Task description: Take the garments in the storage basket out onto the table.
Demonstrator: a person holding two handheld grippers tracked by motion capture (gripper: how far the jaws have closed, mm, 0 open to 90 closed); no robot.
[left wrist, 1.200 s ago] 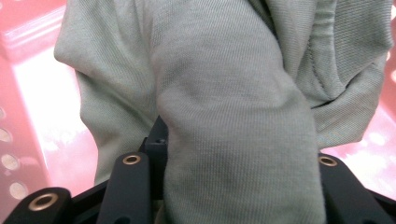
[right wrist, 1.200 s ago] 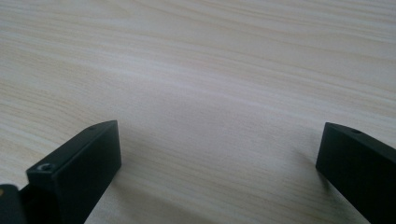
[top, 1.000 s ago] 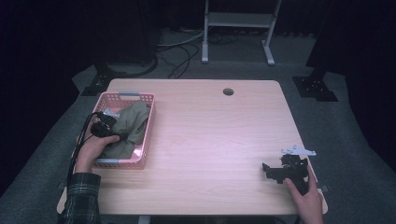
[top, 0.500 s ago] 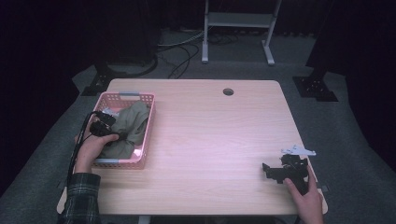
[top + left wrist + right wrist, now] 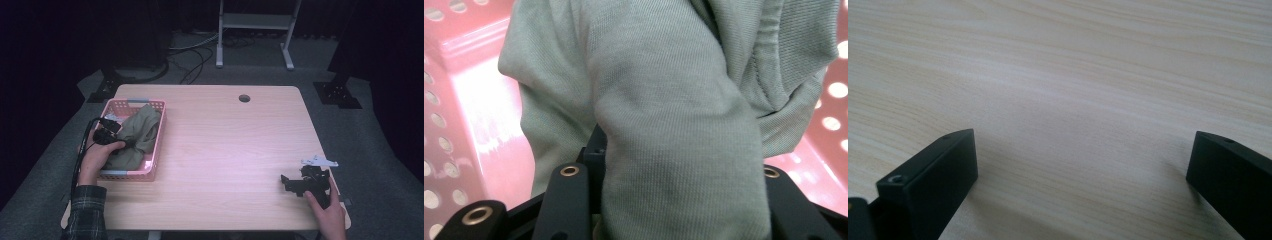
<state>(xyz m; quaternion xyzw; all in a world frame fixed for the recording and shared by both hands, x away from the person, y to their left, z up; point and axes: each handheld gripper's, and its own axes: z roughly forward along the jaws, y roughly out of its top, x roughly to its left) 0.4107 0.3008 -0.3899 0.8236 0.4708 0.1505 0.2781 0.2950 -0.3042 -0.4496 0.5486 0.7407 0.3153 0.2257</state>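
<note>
Green cloth [image 5: 674,125] hangs right in front of the left gripper's camera. The soft cloth falls down between the two black jaws, and the jaws are closed on a fold of it. Pink plastic with little round holes shows behind the cloth on both sides.

From the high view, the left gripper [image 5: 107,134] sits at the left side of the pink basket [image 5: 157,150]. The person's left hand [image 5: 97,157] holds it there. The green cloth lies bunched up inside the basket and fills most of it. The basket stands on the left part of the table, near the left edge.

The right gripper [image 5: 292,184] rests low on the table near the front right corner. The person's right hand [image 5: 327,210] holds it from behind. A small grey plate sits on top of it. In the right gripper view its two black jaws are wide apart. Nothing is between them, just bare wood. The jaws seem to lie on or just above the wood.

The table [image 5: 225,150] is light wood with thin lines in it. It has a small round hole [image 5: 244,98] near the far edge. The middle of the table is bare.

The room around is dark. The floor is grey carpet. Black cables [image 5: 195,60] lie on the floor behind the table. A white metal stand [image 5: 255,30] is back there too.
</note>
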